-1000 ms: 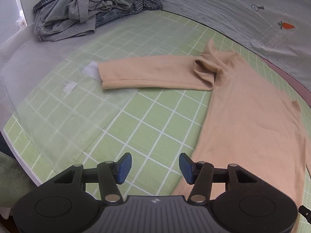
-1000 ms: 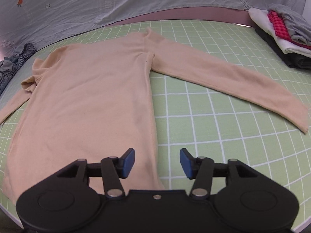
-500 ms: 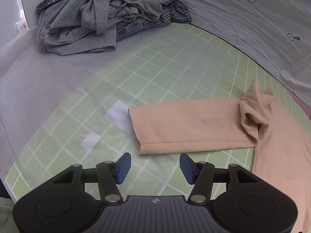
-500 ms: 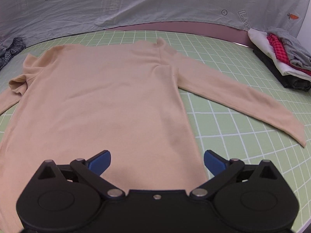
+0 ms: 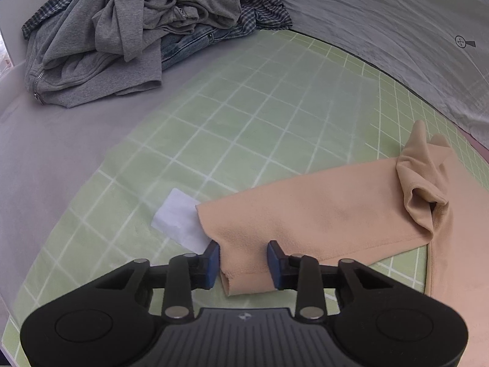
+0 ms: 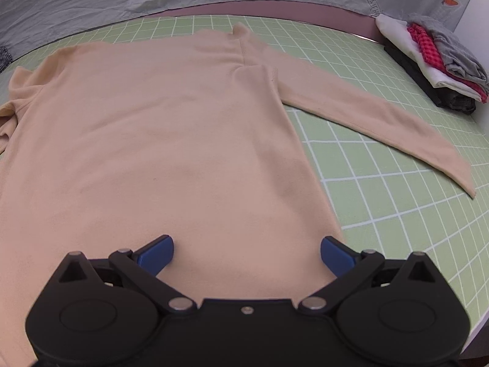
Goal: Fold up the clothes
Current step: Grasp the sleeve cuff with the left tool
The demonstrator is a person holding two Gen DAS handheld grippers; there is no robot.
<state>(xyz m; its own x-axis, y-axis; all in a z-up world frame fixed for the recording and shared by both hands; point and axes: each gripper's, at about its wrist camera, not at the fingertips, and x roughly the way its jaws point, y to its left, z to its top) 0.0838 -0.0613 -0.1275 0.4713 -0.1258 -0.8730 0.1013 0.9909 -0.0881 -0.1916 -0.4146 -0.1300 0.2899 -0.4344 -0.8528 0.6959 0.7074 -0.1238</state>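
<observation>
Left gripper (image 5: pixel 243 263) is straddling the left sleeve cuff (image 5: pixel 244 278) of the beige sweater (image 6: pixel 159 140), jaws narrow but not yet pinching. The sweater is lying flat on the green grid mat (image 6: pixel 382 189). Right gripper (image 6: pixel 247 252) is hovering wide over the hem. Step: sleeve fold starting; next, probably closing on the cuff.

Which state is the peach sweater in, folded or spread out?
Spread out. The peach sweater lies flat on the green grid mat, both sleeves stretched sideways; only its shoulder bunches slightly.
</observation>
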